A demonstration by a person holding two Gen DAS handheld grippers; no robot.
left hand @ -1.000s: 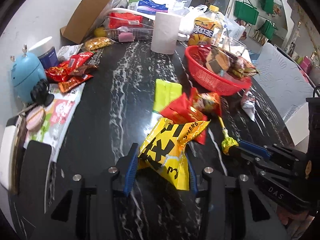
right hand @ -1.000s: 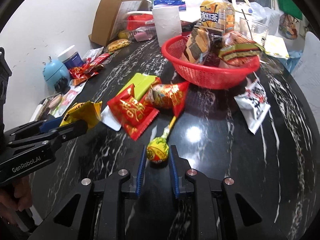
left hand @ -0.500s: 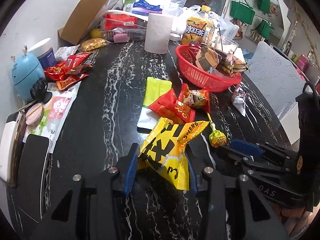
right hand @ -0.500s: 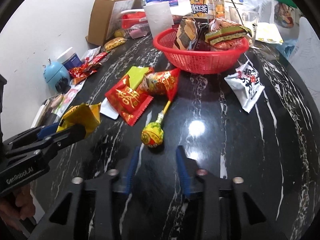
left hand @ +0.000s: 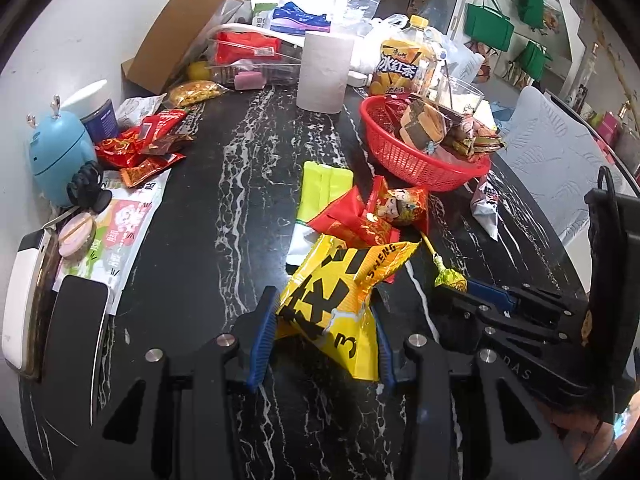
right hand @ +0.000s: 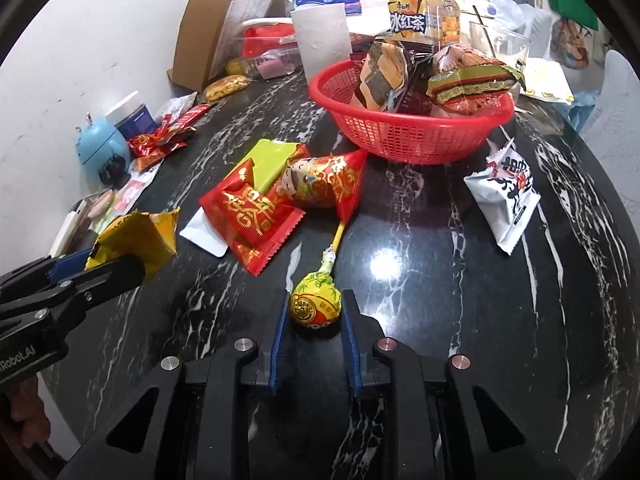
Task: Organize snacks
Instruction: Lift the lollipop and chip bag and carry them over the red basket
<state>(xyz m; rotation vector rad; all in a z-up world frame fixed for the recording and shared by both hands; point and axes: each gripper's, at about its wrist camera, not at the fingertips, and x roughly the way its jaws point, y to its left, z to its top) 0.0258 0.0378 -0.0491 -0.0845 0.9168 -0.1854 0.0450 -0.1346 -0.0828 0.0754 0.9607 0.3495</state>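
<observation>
My left gripper (left hand: 324, 332) is shut on a yellow and black snack packet (left hand: 340, 296), held just above the black marble table (left hand: 224, 208); it also shows in the right wrist view (right hand: 132, 240). My right gripper (right hand: 314, 320) is open, its jaws on either side of a yellow lollipop (right hand: 316, 304) lying on the table, also visible in the left wrist view (left hand: 450, 280). A red basket (right hand: 408, 132) holds several wrapped snacks at the far side. Red packets (right hand: 256, 216), a green packet (right hand: 268, 160) and a white packet (right hand: 508, 196) lie loose.
A paper roll (left hand: 324, 72), a tea bottle (left hand: 404, 64) and a cardboard box (left hand: 176, 32) stand at the back. At the left are a blue gadget (left hand: 60, 156), small red packets (left hand: 144, 144), a phone (left hand: 76, 340) and a white power bank (left hand: 20, 296).
My right gripper opened off the lollipop, pulled back, then came forward again so its open jaws flank the lollipop head. My left gripper kept its hold on the yellow packet.
</observation>
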